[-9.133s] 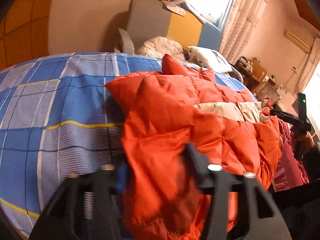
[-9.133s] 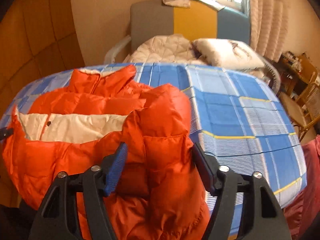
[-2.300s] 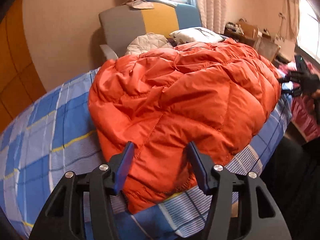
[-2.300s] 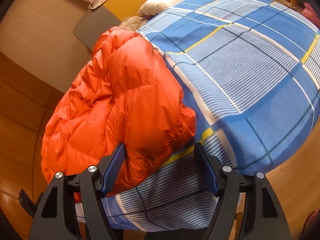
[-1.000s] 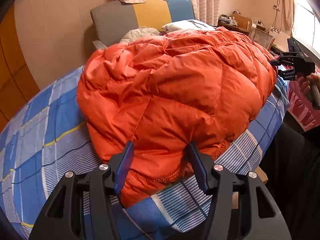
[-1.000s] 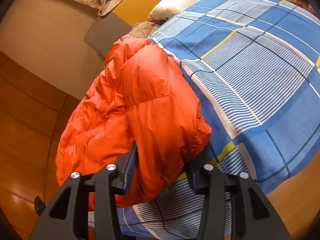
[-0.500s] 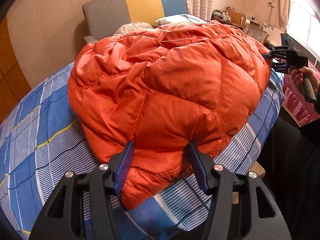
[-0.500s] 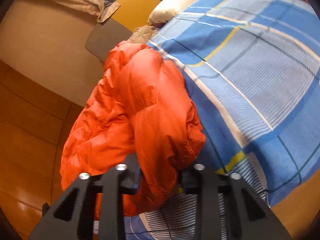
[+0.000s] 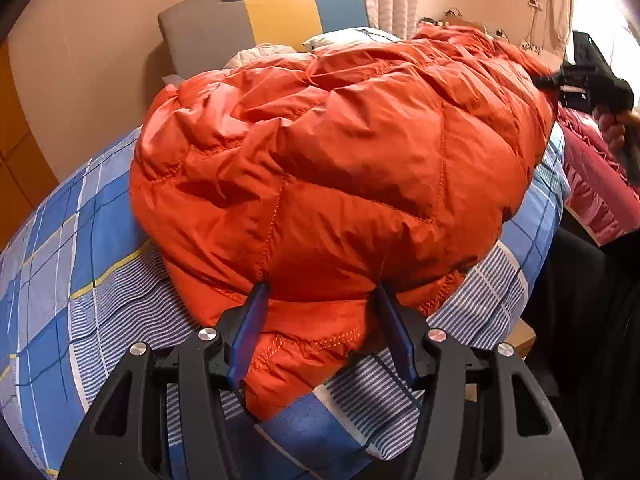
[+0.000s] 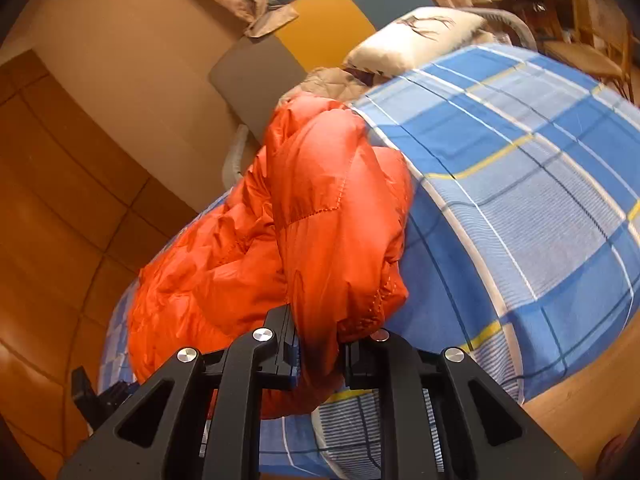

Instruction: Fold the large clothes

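An orange quilted down jacket (image 9: pixel 340 168) lies bunched on a blue plaid cloth (image 9: pixel 80 264) over a table. My left gripper (image 9: pixel 320 292) is open, its blue-padded fingers (image 9: pixel 250 328) either side of the jacket's near hem, pressed against the fabric. In the right wrist view the jacket (image 10: pixel 320 216) lies along the cloth's left edge. My right gripper (image 10: pixel 318 340) is shut on the jacket's near end, the fabric pinched between its jaws. The right gripper (image 9: pixel 588 80) also shows at the far right of the left wrist view.
A grey, yellow and blue chair (image 9: pixel 256 24) with a white pillow (image 10: pixel 416 32) and beige quilt stands behind the table. A pink cloth (image 9: pixel 596 184) lies at the right. Wooden furniture (image 10: pixel 576 12) stands by the curtains. The plaid cloth (image 10: pixel 520 184) spreads to the right.
My right gripper has closed on the jacket's near end since one second ago. My left gripper has pushed closer into the hem and stays open.
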`<state>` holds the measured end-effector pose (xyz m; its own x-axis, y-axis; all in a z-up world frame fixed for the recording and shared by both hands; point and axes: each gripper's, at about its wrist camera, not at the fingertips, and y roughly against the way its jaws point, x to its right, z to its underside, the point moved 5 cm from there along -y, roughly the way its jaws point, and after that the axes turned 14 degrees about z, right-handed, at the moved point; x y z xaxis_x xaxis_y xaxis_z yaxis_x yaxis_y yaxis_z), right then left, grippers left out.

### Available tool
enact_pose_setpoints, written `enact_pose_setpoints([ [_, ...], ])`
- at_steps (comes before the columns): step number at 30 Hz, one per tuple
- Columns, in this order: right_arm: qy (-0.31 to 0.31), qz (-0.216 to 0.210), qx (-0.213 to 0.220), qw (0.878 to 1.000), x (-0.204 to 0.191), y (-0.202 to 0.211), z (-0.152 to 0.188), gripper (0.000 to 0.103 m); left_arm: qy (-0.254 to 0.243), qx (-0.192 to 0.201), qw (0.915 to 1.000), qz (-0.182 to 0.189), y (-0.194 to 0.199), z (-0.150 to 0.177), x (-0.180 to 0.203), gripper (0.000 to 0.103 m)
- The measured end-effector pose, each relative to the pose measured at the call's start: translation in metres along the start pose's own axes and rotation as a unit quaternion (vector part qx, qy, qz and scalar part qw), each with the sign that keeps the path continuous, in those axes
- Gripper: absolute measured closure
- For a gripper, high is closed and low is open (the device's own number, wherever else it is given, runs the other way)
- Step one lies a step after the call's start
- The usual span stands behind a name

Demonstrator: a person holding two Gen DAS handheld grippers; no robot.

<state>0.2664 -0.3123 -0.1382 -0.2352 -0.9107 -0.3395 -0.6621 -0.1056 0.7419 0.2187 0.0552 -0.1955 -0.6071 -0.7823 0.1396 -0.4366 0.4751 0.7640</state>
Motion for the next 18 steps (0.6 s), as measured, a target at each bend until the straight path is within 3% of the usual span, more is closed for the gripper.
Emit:
enact_pose_setpoints([
  [9, 0.089, -0.004, 0.036, 0.995, -0.044, 0.018, -0.006, 0.09, -0.006, -0.011, 0.9999, 0.0, -0.002, -0.001, 0.003, 0.047],
  [18, 0.188, -0.049, 0.064, 0.979, -0.108, 0.034, 0.004, 0.09, -0.018, -0.028, 0.9994, -0.008, -0.004, -0.006, 0.007, 0.048],
])
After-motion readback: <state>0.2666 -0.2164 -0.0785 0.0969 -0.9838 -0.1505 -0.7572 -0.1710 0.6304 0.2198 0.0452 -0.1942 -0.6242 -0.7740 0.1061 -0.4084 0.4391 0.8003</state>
